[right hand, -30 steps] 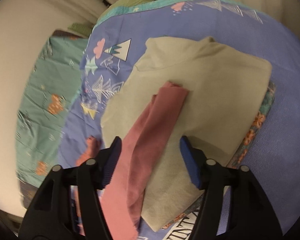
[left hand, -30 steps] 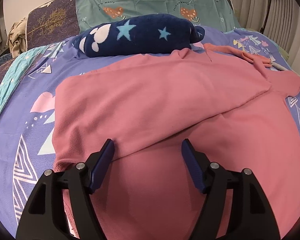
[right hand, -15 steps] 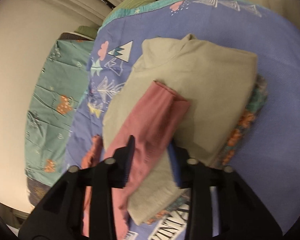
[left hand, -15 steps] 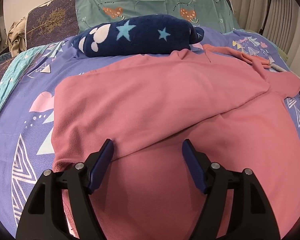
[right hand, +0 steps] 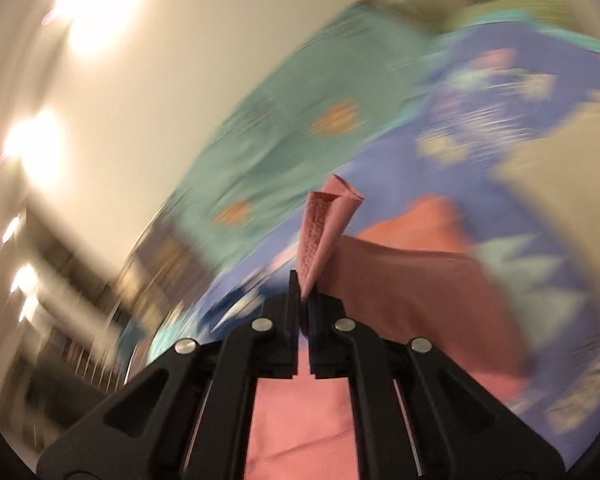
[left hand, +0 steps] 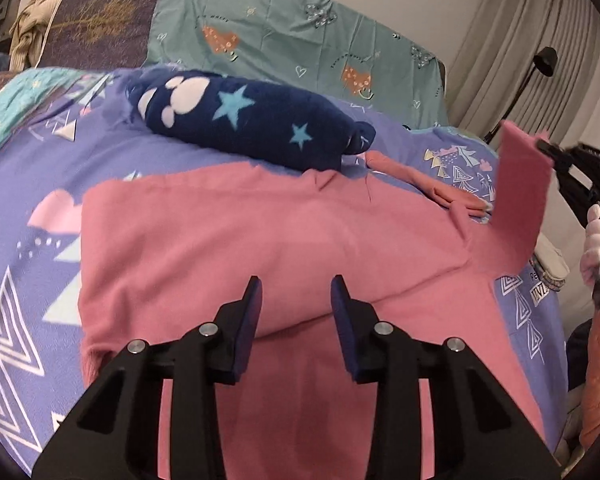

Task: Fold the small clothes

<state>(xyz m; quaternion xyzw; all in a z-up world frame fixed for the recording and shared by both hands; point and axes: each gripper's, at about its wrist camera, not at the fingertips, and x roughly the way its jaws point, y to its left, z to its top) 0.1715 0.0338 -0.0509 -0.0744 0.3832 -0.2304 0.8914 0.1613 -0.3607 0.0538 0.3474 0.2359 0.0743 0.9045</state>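
Observation:
A pink long-sleeved shirt [left hand: 260, 236] lies spread on the purple patterned bedspread [left hand: 16, 208], with a fold ridge across its middle. My left gripper [left hand: 296, 300] hovers over that ridge. Its blue-padded jaws are closing, the cloth lies flat beneath them, and nothing is pinched. At the right edge, my right gripper [left hand: 546, 148] holds the shirt's sleeve [left hand: 520, 184] up in the air. In the blurred right wrist view, my right gripper [right hand: 303, 292] is shut on the sleeve [right hand: 328, 224] near its cuff, which sticks up past the fingertips.
A navy star-print plush blanket [left hand: 252, 128] lies just behind the shirt. Teal pillows [left hand: 300, 40] stand at the headboard. A folded beige garment [left hand: 552, 264] sits at the bed's right edge. A person's hand [left hand: 598, 236] is on the right gripper. A lamp stand [left hand: 544, 60] and curtains are beyond.
The right gripper shut on the pink sleeve, lifted it off the beige garment and swung it fast towards the shirt. The left jaws narrowed, and that gripper rose a little and rolled.

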